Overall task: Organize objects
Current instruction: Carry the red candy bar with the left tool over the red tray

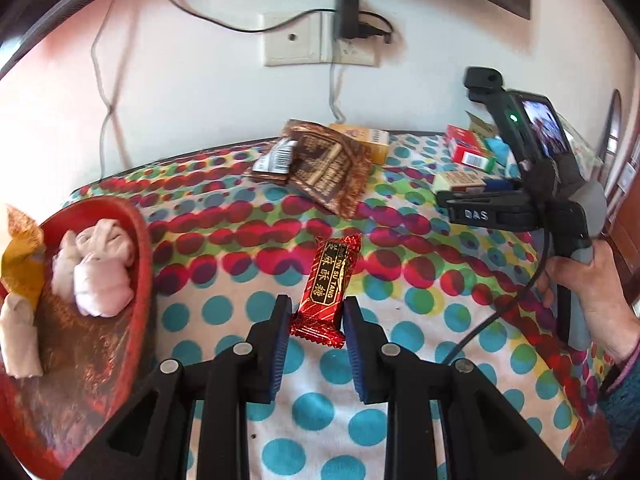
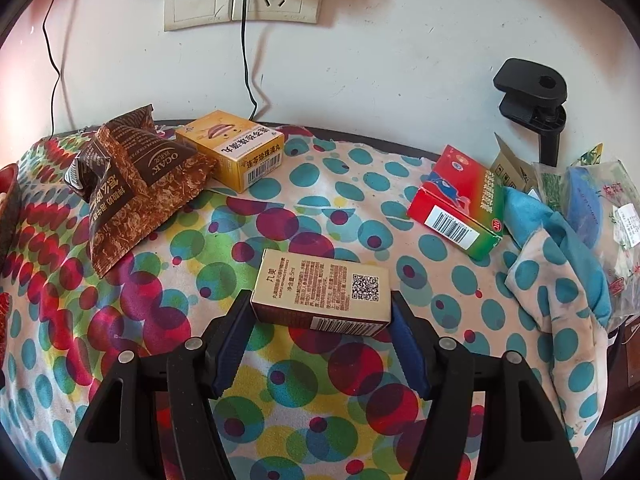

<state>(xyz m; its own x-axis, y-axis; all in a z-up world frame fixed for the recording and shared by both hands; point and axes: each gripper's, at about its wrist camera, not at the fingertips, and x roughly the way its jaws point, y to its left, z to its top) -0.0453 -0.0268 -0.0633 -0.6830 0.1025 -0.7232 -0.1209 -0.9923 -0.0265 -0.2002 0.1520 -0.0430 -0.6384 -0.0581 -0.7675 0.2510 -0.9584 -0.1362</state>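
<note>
My left gripper is shut on the lower end of a red candy bar with gold lettering, held above the dotted cloth. To its left lies a red bowl with pale wrapped sweets and a yellow wrapper. My right gripper is shut on a beige box with a QR code, one pad against each short end. That gripper also shows in the left wrist view, where a hand holds the right gripper.
On the dotted cloth lie a brown snack bag, a yellow box near the wall, and a red-green box. Packets and a blue cloth pile up at the right. A black clamp and wall sockets with cables stand behind.
</note>
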